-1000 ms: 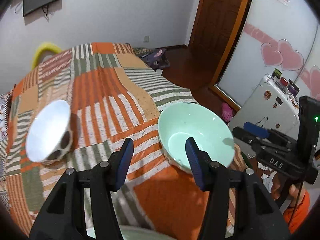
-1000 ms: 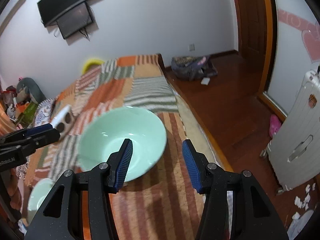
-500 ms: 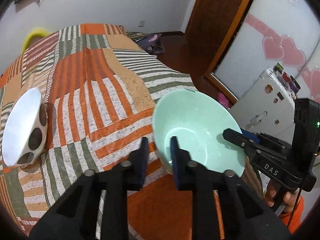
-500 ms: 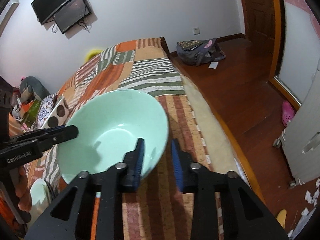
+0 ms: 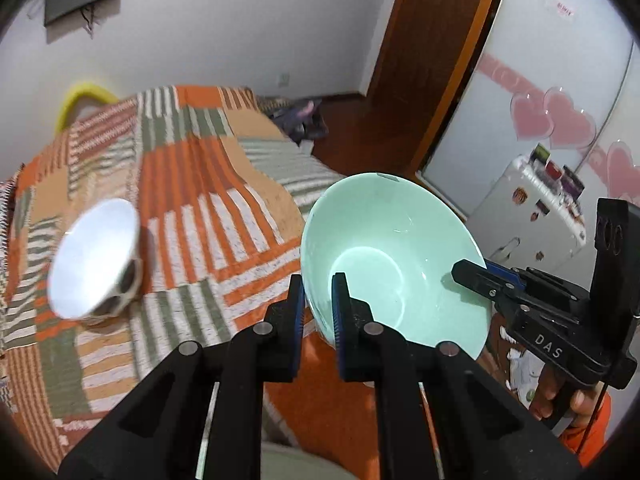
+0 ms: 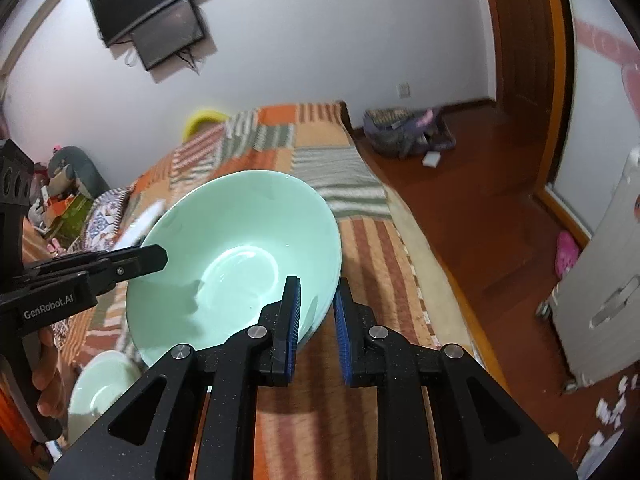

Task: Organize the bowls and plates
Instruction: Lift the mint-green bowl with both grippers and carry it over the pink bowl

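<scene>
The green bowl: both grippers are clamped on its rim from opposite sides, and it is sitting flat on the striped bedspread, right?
Not flat. Both grippers do pinch the rim from opposite sides, but the green bowl is tilted and looks lifted off the striped bedspread. The left wrist view shows the left gripper on the near rim, and the right wrist view shows the right gripper on the other side.

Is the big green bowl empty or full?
Empty: the big green bowl shows only its bare, shiny inside, in both views.

Opposed close wrist views, shared mint bowl (image 5: pixel 392 256)
</scene>
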`<state>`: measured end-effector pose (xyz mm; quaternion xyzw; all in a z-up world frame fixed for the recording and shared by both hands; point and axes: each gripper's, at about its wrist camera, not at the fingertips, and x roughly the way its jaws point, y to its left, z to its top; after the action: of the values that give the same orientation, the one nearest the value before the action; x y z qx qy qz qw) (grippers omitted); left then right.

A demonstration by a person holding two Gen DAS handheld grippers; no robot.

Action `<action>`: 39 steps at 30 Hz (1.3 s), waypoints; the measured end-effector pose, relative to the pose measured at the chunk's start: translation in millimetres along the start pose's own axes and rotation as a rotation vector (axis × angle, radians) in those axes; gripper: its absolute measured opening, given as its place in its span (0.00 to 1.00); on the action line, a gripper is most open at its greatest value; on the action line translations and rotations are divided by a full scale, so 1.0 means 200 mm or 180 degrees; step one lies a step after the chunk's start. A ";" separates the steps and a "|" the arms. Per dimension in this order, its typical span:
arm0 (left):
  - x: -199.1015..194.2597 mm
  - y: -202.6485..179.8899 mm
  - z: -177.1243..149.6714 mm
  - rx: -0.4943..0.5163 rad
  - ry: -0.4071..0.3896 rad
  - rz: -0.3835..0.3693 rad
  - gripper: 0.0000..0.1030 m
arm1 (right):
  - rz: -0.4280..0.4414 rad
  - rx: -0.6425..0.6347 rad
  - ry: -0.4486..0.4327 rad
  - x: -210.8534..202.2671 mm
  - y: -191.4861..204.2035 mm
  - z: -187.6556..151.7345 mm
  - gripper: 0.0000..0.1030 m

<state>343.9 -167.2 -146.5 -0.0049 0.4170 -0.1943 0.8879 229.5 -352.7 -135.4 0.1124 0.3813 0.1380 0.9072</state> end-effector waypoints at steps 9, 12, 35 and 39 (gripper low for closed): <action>-0.52 0.09 -0.13 -0.0053 -0.0397 0.0241 0.11 | 0.0307 -0.0312 -0.0227 -0.21 0.31 0.01 0.15; -0.68 0.14 -0.20 -0.0065 -0.0464 0.0338 0.11 | 0.0426 -0.0413 -0.0264 -0.26 0.44 -0.01 0.15; -1.46 0.71 -0.80 -0.0607 -0.0705 0.1061 0.11 | 0.1206 -0.1038 -0.0012 -0.11 1.24 -0.24 0.16; -1.51 0.82 -0.90 -0.0739 -0.0688 0.1152 0.12 | 0.1315 -0.1130 0.0112 -0.05 1.36 -0.31 0.16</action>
<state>91.9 117.3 -69.4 -0.0530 0.3331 0.0188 0.9412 133.6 -96.2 -86.7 0.0246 0.3358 0.3868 0.8585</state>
